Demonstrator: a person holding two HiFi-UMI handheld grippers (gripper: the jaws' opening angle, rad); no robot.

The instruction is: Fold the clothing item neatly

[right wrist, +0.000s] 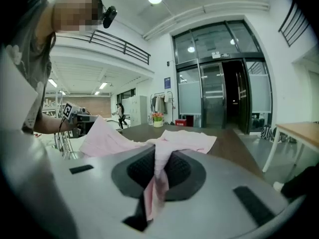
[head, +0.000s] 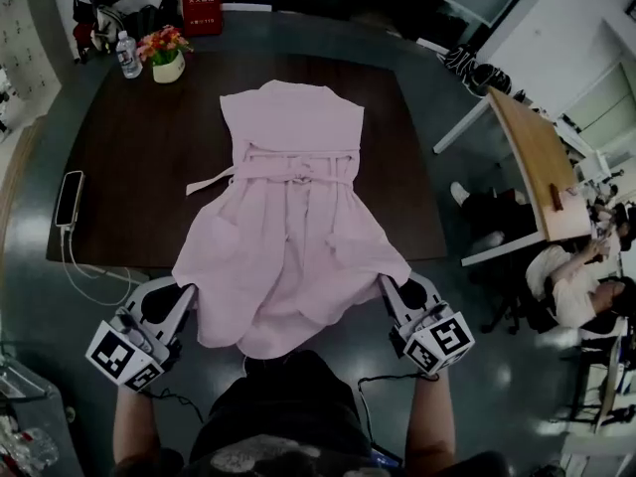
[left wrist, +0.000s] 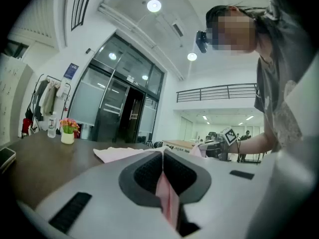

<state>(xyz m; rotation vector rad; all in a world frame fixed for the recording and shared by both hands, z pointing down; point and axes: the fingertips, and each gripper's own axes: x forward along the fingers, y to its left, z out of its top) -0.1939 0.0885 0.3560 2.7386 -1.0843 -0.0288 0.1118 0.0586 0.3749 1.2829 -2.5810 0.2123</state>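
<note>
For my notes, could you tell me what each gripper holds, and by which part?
Both are shut on the pink dress: left gripper on the hem's left corner, right gripper on its right corner.

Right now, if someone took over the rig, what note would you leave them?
Left gripper: shut on the dress, left hem corner.
Right gripper: shut on the right hem corner.
Dress: spread on the table, collar far, hem past the near edge.
Done: both corners gripped; no fold yet.
Left: probably carry the hem to the collar, then fold narrower.
</note>
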